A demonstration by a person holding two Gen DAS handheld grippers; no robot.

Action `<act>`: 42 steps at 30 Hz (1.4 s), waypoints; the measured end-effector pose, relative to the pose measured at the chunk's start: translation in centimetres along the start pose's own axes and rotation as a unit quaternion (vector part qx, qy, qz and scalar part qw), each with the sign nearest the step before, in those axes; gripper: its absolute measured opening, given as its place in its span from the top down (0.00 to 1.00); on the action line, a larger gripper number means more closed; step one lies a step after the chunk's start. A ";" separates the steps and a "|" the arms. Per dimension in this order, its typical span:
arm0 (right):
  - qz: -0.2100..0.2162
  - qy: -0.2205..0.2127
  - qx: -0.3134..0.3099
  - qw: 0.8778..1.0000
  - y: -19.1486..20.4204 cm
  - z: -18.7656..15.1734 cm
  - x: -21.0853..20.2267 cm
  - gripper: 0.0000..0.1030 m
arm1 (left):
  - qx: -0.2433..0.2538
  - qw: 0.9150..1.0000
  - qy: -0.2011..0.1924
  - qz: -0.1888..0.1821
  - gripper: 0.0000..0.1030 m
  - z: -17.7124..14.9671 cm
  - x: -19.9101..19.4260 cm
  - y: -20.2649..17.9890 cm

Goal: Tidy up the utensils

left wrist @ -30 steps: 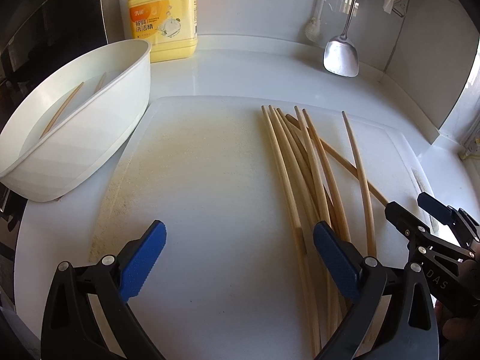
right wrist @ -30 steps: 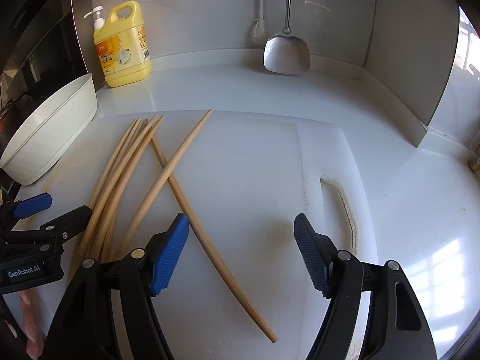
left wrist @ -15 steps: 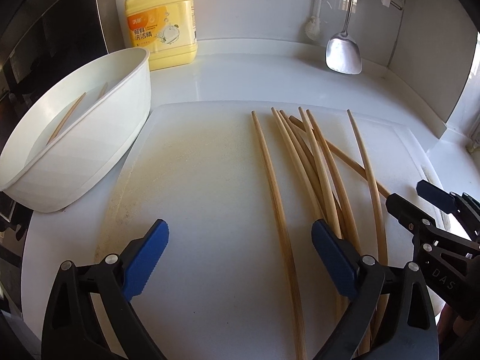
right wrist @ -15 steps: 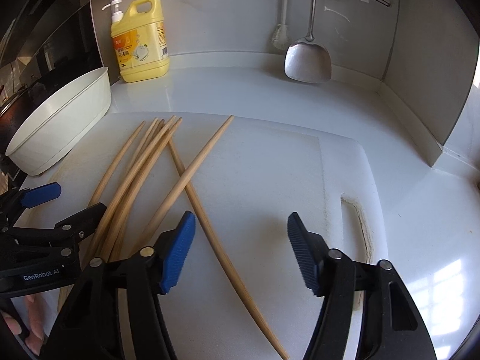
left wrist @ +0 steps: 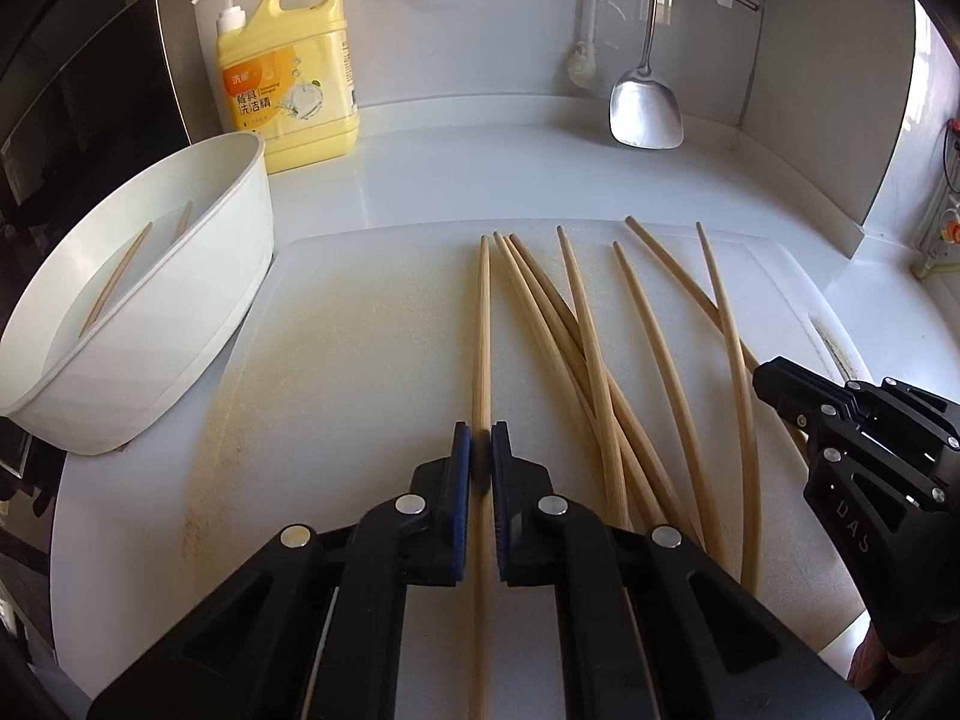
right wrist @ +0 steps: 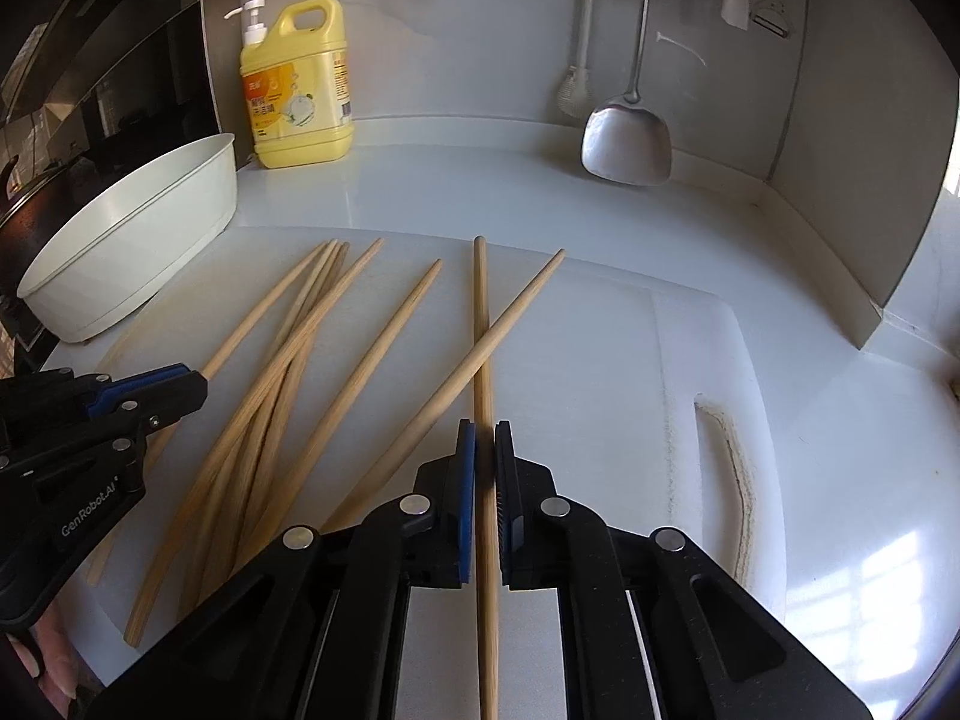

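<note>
Several long wooden chopsticks (left wrist: 600, 360) lie on a white cutting board (left wrist: 360, 360). My left gripper (left wrist: 481, 444) is shut on the leftmost chopstick (left wrist: 481, 324), which points straight ahead. My right gripper (right wrist: 485, 441) is shut on another chopstick (right wrist: 482, 312) that crosses a slanted one (right wrist: 510, 318). A white oval tub (left wrist: 150, 324) at the left holds two chopsticks (left wrist: 117, 285). The right gripper shows at the right of the left wrist view (left wrist: 780, 384), the left gripper at the left of the right wrist view (right wrist: 192, 384).
A yellow detergent bottle (left wrist: 288, 72) stands at the back left by the wall. A metal spatula (left wrist: 645, 114) and a brush (left wrist: 582, 60) hang on the back wall. The board's handle slot (right wrist: 729, 468) is to the right. A grey wall corner rises at the right.
Both grippers have moved and closed from wide open, each onto one chopstick. The left one's chopstick now lies apart from the bundle, to its left.
</note>
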State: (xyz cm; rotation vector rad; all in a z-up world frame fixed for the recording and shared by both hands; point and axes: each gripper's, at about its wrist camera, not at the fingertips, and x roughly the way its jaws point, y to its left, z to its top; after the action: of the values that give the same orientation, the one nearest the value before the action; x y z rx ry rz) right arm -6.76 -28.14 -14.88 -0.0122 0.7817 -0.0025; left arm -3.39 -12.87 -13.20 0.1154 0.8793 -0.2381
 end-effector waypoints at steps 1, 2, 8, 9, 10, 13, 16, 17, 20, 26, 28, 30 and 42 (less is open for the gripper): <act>-0.008 -0.002 0.007 1.000 -0.4 0.0 -0.1 0.94 | 0.000 1.000 0.000 0.000 0.93 0.0 0.0 0.0; -0.016 -0.001 0.012 1.000 -0.7 0.0 -0.1 0.94 | 0.001 1.000 0.000 0.002 0.93 0.0 0.0 0.1; -0.035 0.003 0.004 0.999 -1.6 -0.1 -0.3 0.94 | -0.001 1.000 0.003 -0.002 0.93 0.2 0.1 0.3; -0.034 0.004 0.003 0.999 -1.7 -0.2 -0.3 0.94 | -0.001 1.000 0.003 -0.002 0.93 0.2 0.1 0.3; -0.033 0.007 0.003 0.999 -1.8 -0.3 -0.2 0.94 | 0.000 1.000 0.002 -0.002 0.93 0.2 0.1 0.3; -0.033 0.008 0.005 0.999 -1.8 -0.3 -0.1 0.94 | 0.000 1.000 0.001 -0.004 0.93 0.1 0.0 0.2; -0.034 0.004 0.006 0.999 -2.0 -0.5 -0.1 0.94 | -0.002 1.000 0.002 -0.007 0.93 0.1 0.0 0.3; -0.036 0.002 0.008 0.999 -2.1 -0.5 -0.1 0.94 | -0.003 1.000 0.002 -0.008 0.93 0.1 0.0 0.4; -0.050 -0.012 0.008 0.999 -2.3 -0.4 -0.5 0.94 | -0.002 1.000 0.000 -0.008 0.93 0.1 -0.2 0.4; -0.069 -0.029 -0.012 0.997 -1.9 -0.1 -1.2 0.94 | -0.001 1.000 -0.003 -0.014 0.93 0.3 -0.6 0.4; -0.073 -0.033 -0.015 0.997 -1.8 0.1 -1.3 0.94 | 0.000 1.000 -0.005 -0.014 0.93 0.4 -0.7 0.3; -0.076 -0.032 -0.020 0.996 -1.8 0.2 -1.4 0.94 | 0.000 1.000 -0.007 -0.015 0.93 0.6 -0.9 0.4; -0.043 0.011 0.019 0.999 -2.6 -0.8 0.2 0.94 | -0.006 1.000 -0.001 -0.019 0.93 0.5 -0.8 0.6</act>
State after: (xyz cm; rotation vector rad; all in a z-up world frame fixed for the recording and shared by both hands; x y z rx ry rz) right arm -7.15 -30.73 -15.56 -0.0097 0.8027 -0.1000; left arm -3.36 -12.26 -12.29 0.0880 0.8821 -0.2675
